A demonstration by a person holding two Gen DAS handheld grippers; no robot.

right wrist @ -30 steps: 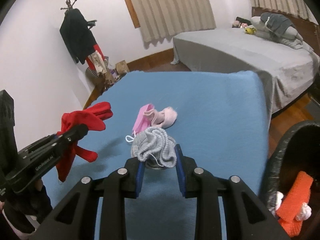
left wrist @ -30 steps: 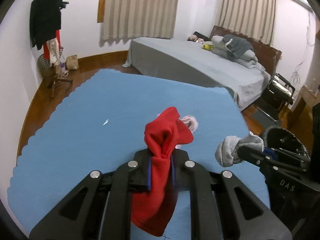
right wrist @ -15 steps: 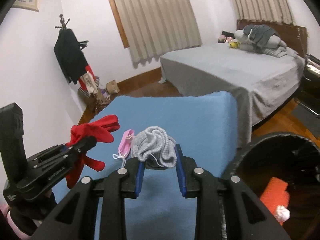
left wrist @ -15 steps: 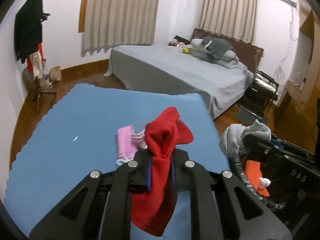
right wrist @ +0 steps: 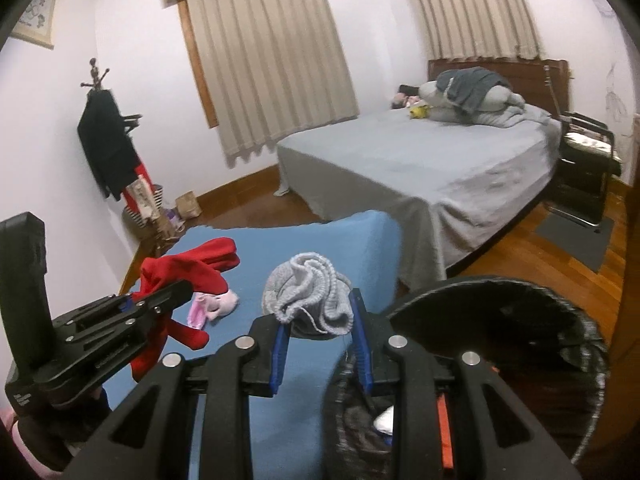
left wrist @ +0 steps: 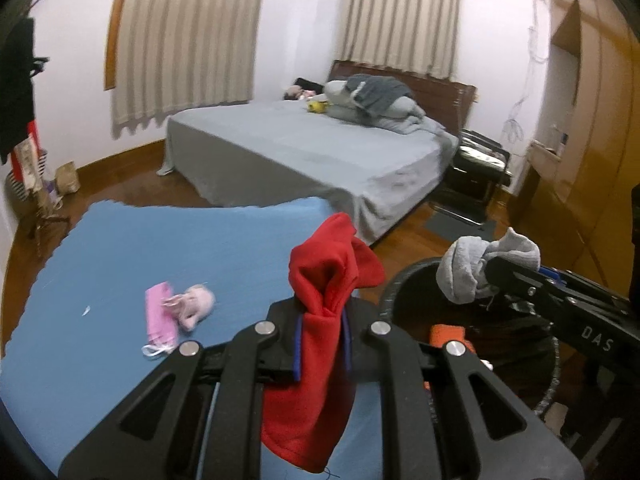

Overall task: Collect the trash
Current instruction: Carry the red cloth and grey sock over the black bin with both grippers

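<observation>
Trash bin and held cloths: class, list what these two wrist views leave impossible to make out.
- Trash bin, right wrist view: its contents are mostly hidden by the right hand-held gripper; only orange and white scraps show.
- Red cloth, left wrist view: its lower end is cut off by the frame edge below the left hand-held gripper.
- Pink items on the blue cloth: blurred, so what they are stays uncertain.

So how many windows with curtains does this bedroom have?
2. One curtained window is on the wall past the foot of the bed; the other is above the headboard. Walls outside these views may hold more.
</observation>
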